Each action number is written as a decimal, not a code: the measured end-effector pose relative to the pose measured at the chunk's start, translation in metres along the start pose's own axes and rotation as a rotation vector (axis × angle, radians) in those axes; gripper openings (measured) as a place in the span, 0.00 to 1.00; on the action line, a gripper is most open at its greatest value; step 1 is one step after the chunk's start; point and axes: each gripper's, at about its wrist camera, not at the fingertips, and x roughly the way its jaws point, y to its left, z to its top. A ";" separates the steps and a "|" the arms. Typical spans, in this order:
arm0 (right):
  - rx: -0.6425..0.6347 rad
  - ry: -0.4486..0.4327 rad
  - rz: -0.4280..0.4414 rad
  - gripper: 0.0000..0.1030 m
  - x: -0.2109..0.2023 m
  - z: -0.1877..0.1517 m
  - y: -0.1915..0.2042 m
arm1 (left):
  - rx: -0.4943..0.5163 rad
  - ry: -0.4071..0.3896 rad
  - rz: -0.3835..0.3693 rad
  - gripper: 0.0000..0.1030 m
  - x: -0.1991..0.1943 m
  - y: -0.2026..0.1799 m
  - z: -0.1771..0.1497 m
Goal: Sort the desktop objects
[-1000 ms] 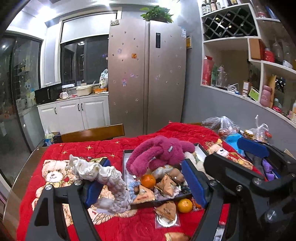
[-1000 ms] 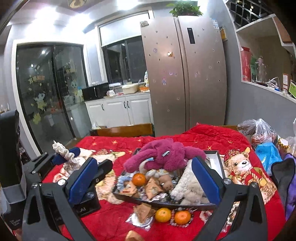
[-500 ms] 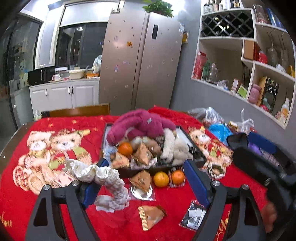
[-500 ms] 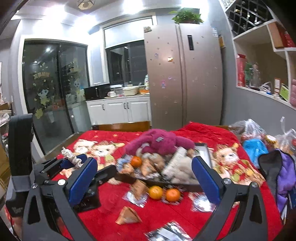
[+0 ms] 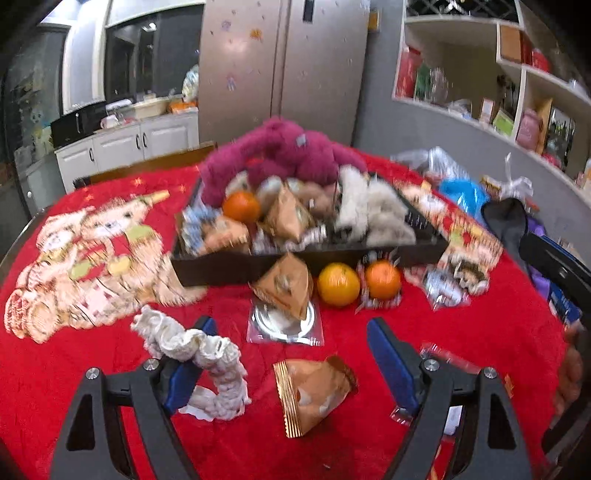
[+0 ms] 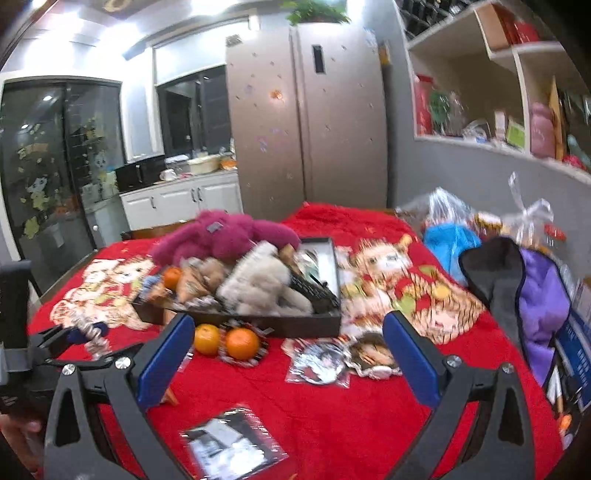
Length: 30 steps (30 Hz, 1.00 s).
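You are in a home kitchen-dining room. Ahead of you stands a tall two-door fridge (image 6: pixel 306 122) with a potted plant (image 6: pixel 314 11) on top. To its left you see white cabinets (image 6: pixel 184 199) under a counter with a microwave (image 6: pixel 140 171) and bowls. On your right, wall shelves (image 5: pixel 491 85) hold jars, boxes and a wine rack. You work at a table under a red cloth (image 5: pixel 332 424) printed with bears.
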 end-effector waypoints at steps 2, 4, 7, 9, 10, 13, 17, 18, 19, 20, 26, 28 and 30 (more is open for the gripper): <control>0.022 0.073 -0.043 1.00 0.018 -0.007 -0.012 | 0.023 0.016 0.023 0.83 0.007 -0.004 -0.003; 0.011 0.062 -0.075 1.00 0.025 -0.009 -0.020 | 0.037 0.028 0.034 0.83 0.011 -0.006 -0.006; 0.022 0.081 -0.162 1.00 0.039 -0.013 -0.035 | 0.054 0.032 0.052 0.83 0.015 -0.009 -0.009; 0.050 0.102 -0.174 1.00 0.047 -0.016 -0.046 | 0.063 0.041 0.061 0.83 0.018 -0.010 -0.011; 0.065 0.121 -0.183 1.00 0.054 -0.018 -0.053 | 0.063 0.046 0.058 0.83 0.019 -0.010 -0.012; 0.098 0.157 -0.174 1.00 0.066 -0.024 -0.065 | 0.058 0.070 0.049 0.83 0.025 -0.009 -0.015; 0.119 0.197 -0.175 1.00 0.075 -0.028 -0.071 | 0.042 0.092 0.028 0.83 0.030 -0.008 -0.017; 0.124 0.194 -0.175 1.00 0.075 -0.028 -0.072 | 0.040 0.091 0.029 0.83 0.029 -0.008 -0.017; 0.125 0.191 -0.179 1.00 0.075 -0.028 -0.072 | 0.037 0.092 0.026 0.83 0.029 -0.007 -0.017; 0.126 0.191 -0.176 1.00 0.075 -0.028 -0.072 | 0.032 0.097 0.018 0.84 0.030 -0.007 -0.018; 0.152 0.273 -0.138 1.00 0.091 -0.032 -0.077 | 0.063 0.137 0.047 0.84 0.038 -0.012 -0.021; 0.171 0.298 -0.135 1.00 0.095 -0.034 -0.080 | 0.072 0.142 0.057 0.84 0.039 -0.014 -0.021; 0.184 0.323 -0.124 1.00 0.100 -0.036 -0.083 | 0.078 0.144 0.063 0.84 0.039 -0.014 -0.021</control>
